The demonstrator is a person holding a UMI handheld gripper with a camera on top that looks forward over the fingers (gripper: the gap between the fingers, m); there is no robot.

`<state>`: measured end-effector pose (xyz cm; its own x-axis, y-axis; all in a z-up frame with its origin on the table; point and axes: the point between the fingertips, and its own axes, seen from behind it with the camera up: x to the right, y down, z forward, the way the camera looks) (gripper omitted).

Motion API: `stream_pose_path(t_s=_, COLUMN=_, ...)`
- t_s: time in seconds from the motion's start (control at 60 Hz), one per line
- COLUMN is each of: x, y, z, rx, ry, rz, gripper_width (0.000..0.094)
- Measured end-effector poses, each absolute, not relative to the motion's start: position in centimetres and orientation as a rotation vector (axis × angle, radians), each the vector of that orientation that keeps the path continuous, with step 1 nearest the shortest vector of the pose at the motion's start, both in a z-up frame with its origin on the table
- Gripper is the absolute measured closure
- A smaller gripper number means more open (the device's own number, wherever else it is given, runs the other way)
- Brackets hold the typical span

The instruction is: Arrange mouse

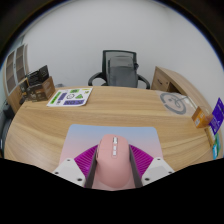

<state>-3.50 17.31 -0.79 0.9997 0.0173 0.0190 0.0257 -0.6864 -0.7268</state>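
Observation:
A pink mouse point(112, 160) sits between my gripper's point(112, 170) two fingers, whose purple pads point(80, 162) press against both its sides. The mouse is held over a pale pink mouse mat point(110, 133) that lies on the wooden desk point(110, 108) just ahead of the fingers. The mouse's scroll wheel faces forward. The underside of the mouse is hidden, so I cannot tell whether it rests on the mat or is lifted.
A black office chair point(120, 68) stands behind the desk. A green-and-white box point(70, 97) lies at the far left, with shelves of items point(28, 85) beyond. A round white object point(174, 101) and a blue-and-orange box point(210, 115) sit at the right.

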Motion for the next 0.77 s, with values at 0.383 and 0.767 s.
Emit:
stream_pose_path(t_s=0.383, x=-7.4, y=8.2, z=7.0, rx=-2.262, ry=0.130, rz=0.027, gripper_width=0.0100)
stream_pose_path(t_s=0.767, x=-18.9, y=-12.3, z=17.7, rx=-2.172, ry=0.218, rz=0.068, gripper_width=0.0104)
